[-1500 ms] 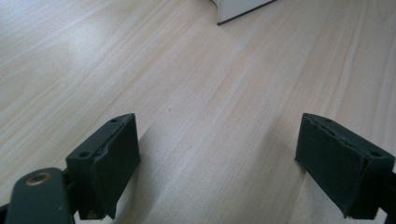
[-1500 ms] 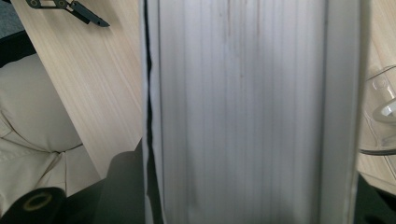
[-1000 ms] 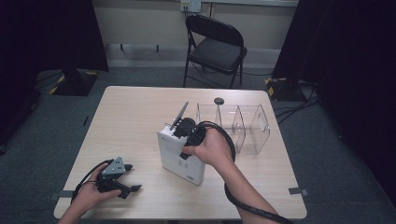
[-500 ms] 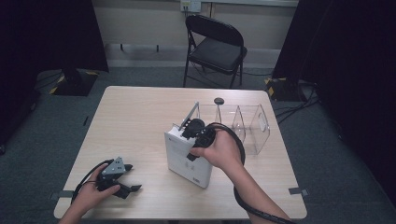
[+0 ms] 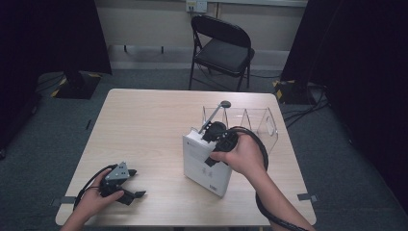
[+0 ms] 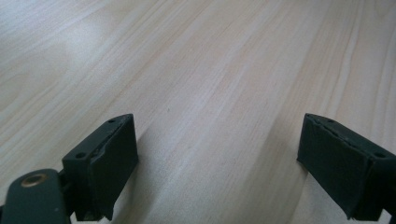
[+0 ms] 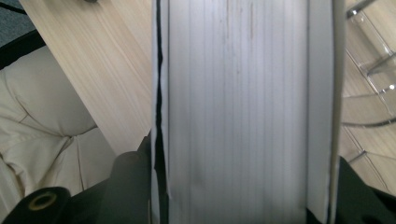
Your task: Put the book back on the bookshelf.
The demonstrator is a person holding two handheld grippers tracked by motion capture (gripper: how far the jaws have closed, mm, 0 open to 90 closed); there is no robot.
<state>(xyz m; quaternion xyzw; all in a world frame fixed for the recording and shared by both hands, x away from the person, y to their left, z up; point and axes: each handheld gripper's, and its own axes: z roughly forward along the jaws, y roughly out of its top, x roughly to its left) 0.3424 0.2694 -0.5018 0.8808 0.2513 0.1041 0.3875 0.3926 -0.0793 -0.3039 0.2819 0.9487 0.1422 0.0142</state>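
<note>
On the pale wooden table (image 5: 144, 120), the right gripper (image 5: 219, 139) is clamped across the top edge of a thick white book (image 5: 204, 161), which stands tilted on the tabletop right of centre, its lower corner near the front edge and its cover facing the camera of the high view. In the right gripper view the book's white page block (image 7: 238, 107) runs straight up between the two black jaws, which press against its covers on either side, so the grip is a wide one set by the book's thickness. Just behind the book, touching or nearly touching it, sits a clear plastic divided rack (image 5: 255, 122) with upright partitions, near the table's far right corner; a small dark round object (image 5: 224, 103) lies on the table just beyond it. The left gripper (image 5: 126, 188) rests low at the table's front left corner, well apart from the book, held in the person's left hand (image 5: 91, 202). In the left gripper view its jaws stand wide apart over bare wood grain, with nothing between them. A black folding chair (image 5: 221, 48) stands on the grey carpet behind the table.
</note>
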